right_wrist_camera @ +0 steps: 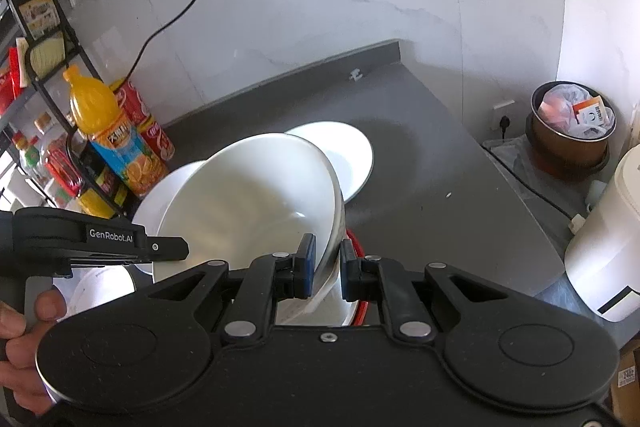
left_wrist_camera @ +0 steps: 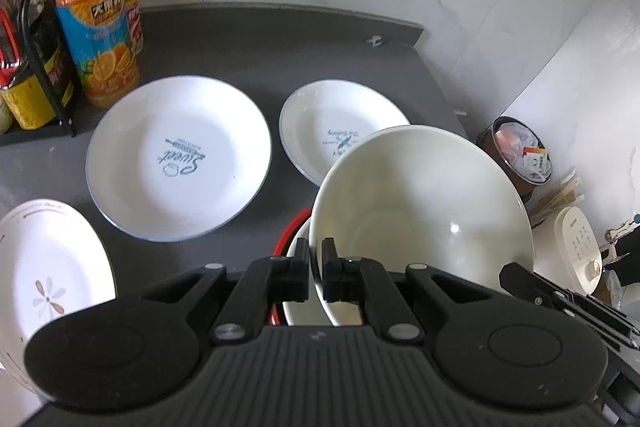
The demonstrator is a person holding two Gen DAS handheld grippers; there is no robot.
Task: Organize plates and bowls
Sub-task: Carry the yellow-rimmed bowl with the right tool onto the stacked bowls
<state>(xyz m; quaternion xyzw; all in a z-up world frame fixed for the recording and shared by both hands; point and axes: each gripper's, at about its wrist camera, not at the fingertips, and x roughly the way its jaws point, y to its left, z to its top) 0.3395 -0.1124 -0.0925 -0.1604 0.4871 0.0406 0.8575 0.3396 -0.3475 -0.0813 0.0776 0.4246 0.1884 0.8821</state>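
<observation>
A large cream bowl [left_wrist_camera: 424,203] was tilted above a dark grey counter [left_wrist_camera: 248,47], held at its rim from both sides. The left gripper [left_wrist_camera: 316,267] had its two black fingers closed on the near rim of the bowl, one finger inside and one outside. The right gripper [right_wrist_camera: 328,267] pinched the bowl's rim the same way, its fingers shut on the white edge.

Directly beneath the large bowl sat a second cream bowl [left_wrist_camera: 298,301] nested in a red-rimmed dish [left_wrist_camera: 286,239], only partly visible. Behind the large bowl lay a small white plate [left_wrist_camera: 332,123] with blue print, partly covered by the bowl. To the left of the bowl lay a bigger white plate [left_wrist_camera: 180,157] printed "Sweet". Nearer and further left of it was a flower-patterned plate [left_wrist_camera: 44,275].

An orange juice bottle [left_wrist_camera: 92,7] stood well left of the bowl, beside a black wire rack [left_wrist_camera: 36,39] of bottles.
</observation>
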